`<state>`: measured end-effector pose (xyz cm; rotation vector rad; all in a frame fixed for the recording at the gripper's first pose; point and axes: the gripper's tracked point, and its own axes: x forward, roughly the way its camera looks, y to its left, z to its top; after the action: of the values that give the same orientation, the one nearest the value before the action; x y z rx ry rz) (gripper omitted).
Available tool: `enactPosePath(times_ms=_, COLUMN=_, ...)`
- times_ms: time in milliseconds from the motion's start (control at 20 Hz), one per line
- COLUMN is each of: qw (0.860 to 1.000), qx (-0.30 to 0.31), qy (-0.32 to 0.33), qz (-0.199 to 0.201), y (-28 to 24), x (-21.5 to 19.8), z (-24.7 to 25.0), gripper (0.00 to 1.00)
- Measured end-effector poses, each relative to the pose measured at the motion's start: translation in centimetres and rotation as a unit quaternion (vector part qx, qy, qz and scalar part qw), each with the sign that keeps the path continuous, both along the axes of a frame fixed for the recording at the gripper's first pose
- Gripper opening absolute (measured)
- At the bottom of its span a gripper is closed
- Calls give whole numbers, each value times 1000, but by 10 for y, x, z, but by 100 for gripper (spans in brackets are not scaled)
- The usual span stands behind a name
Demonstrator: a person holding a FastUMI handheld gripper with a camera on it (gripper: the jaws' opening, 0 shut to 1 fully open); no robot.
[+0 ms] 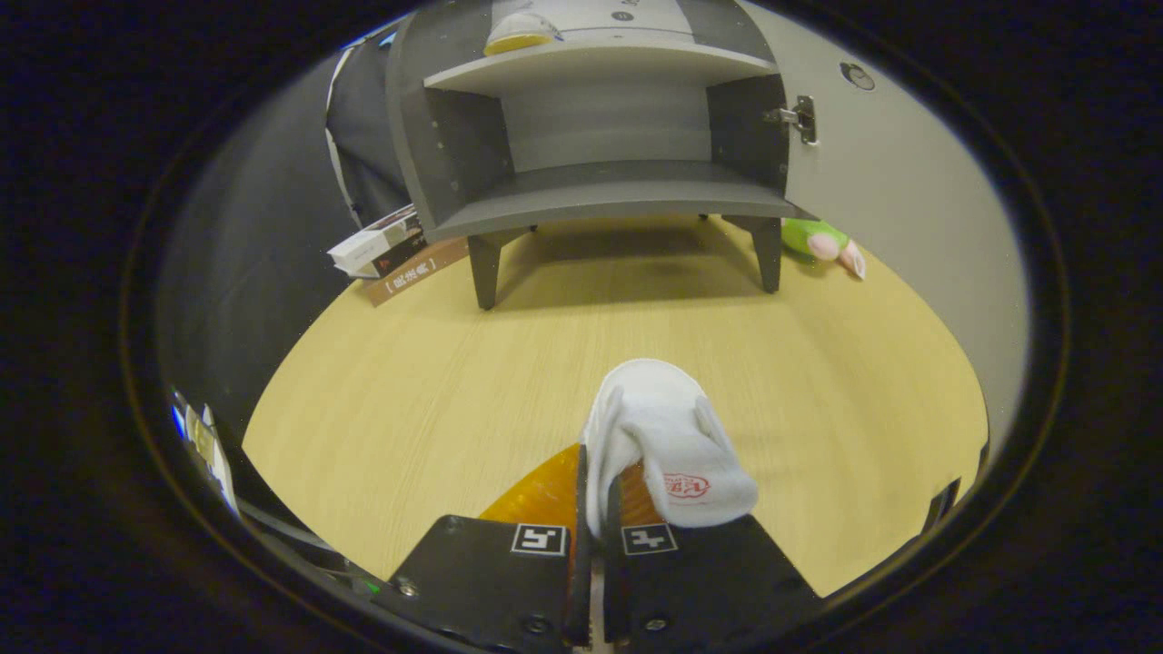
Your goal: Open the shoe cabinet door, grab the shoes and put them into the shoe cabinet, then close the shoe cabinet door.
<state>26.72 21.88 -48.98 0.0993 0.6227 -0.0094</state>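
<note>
Gripper [592, 509] pinching a white slipper [663, 440] above a wooden table [409, 400].
Both fingers are pressing together on the slipper's edge, its orange sole facing down and its toe pointing ahead. Beyond it, the grey shoe cabinet [600, 136] is standing with its door [872, 182] swung open, lower shelf bare, another slipper [518, 34] sitting on the upper shelf. Stacked books [391, 254] and a green plush toy [822, 242] are flanking the cabinet.

I see a white slipper [668, 445] with a red printed mark and an orange sole, pinched in my claw [592, 490]. The bench [409, 400] is pale wood grain. The cabinet [600, 127] is dark grey, its open door [899, 182] light grey. A green and pink toy [822, 242] lies beside it.
</note>
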Motion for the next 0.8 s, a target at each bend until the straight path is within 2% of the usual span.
enactPosePath(times_ms=200, qw=1000, qx=4, qy=-31, qz=0, y=-5, x=0, z=67, gripper=9)
enactPosePath(times_ms=450, qw=995, qx=-35, qy=-98, qz=2, y=-18, x=8, z=176, gripper=9)
enactPosePath(times_ms=800, qw=978, qx=-78, qy=-192, qz=3, y=-24, x=55, z=308, gripper=9)
